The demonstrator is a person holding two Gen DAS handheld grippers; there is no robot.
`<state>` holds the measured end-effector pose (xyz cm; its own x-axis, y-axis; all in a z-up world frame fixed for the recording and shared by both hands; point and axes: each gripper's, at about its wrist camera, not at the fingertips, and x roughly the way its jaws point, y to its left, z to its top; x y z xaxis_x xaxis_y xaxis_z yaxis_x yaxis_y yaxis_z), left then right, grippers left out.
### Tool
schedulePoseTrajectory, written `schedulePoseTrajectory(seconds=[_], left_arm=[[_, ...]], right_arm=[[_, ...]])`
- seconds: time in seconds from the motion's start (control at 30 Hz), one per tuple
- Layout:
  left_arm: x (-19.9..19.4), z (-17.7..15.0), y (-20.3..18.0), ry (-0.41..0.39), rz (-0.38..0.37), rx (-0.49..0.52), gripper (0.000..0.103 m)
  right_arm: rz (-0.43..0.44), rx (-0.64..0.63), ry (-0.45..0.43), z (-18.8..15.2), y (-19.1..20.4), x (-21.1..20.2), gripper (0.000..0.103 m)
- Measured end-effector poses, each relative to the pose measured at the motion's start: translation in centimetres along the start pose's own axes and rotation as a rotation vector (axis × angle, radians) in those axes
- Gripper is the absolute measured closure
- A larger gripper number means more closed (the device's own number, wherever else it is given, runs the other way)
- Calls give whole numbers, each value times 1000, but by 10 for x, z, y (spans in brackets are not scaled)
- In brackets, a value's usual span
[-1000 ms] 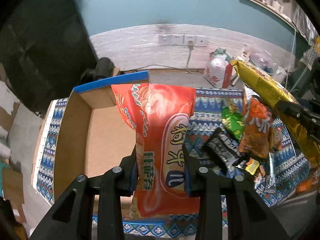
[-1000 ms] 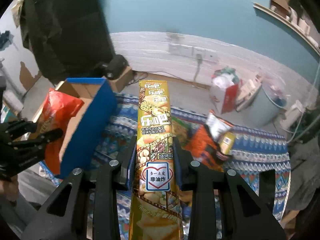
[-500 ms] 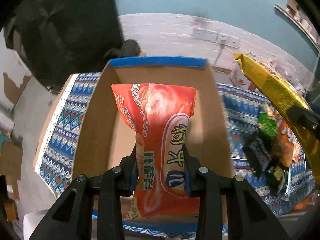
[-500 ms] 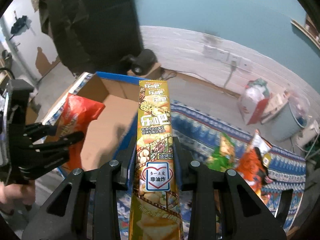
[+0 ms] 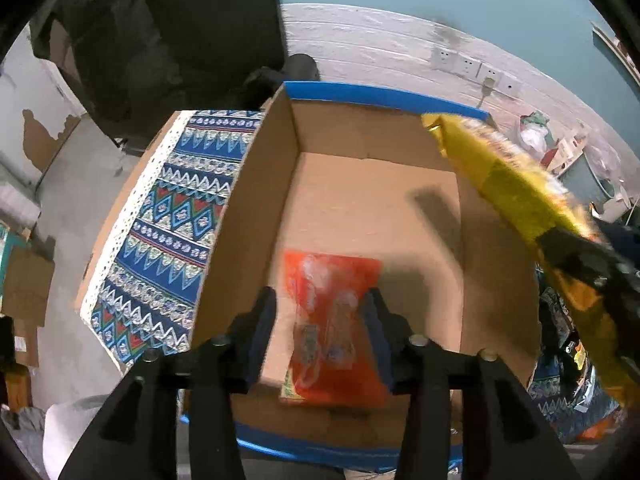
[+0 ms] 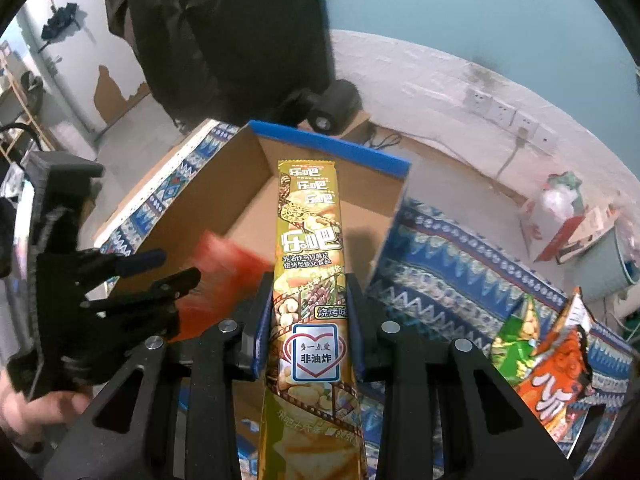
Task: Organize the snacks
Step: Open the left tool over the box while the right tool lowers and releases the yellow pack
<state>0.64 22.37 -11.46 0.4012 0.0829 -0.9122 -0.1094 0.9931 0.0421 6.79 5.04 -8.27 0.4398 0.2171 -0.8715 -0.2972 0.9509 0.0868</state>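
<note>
A: Left wrist view — what's between your left gripper point(image 5: 322, 324) jaws?

B: They have just been opening; the orange snack bag point(image 5: 332, 324) falls blurred into the cardboard box point(image 5: 256, 216).

A: Next?

B: My right gripper point(image 6: 308, 320) clamps the yellow chip sleeve point(image 6: 310, 248) above the box; I'd lower, then release.

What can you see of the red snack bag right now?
The red bag is a glossy plastic packet with pale printing, blurred as if in motion. It sits inside the cardboard box, low near the front wall, between the left gripper fingers, whose jaws have just been opening; the pads no longer press it. Whether it rests on the box floor yet cannot be told.
</note>
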Motion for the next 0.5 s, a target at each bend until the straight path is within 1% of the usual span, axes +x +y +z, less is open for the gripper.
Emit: schedulePoseTrajectory(seconds=[0.1,0.27,0.4,0.47,0.5], left_arm=[[-6,1,6,-18,22,0,43],[-12,0,16,-31,42,-12,36],[-15,-1,19,-30,42,-17,36],[-16,-1,18,-28,39,-15,36],[-16,0,17,-27,37,-13,36]], right_arm=[[2,3,21,3,7,12,73],[27,12,49,11,17,27,73],[34,7,62,14,23,37,72],[53,8,82,15,23,43,68],[56,11,83,15,23,43,68]])
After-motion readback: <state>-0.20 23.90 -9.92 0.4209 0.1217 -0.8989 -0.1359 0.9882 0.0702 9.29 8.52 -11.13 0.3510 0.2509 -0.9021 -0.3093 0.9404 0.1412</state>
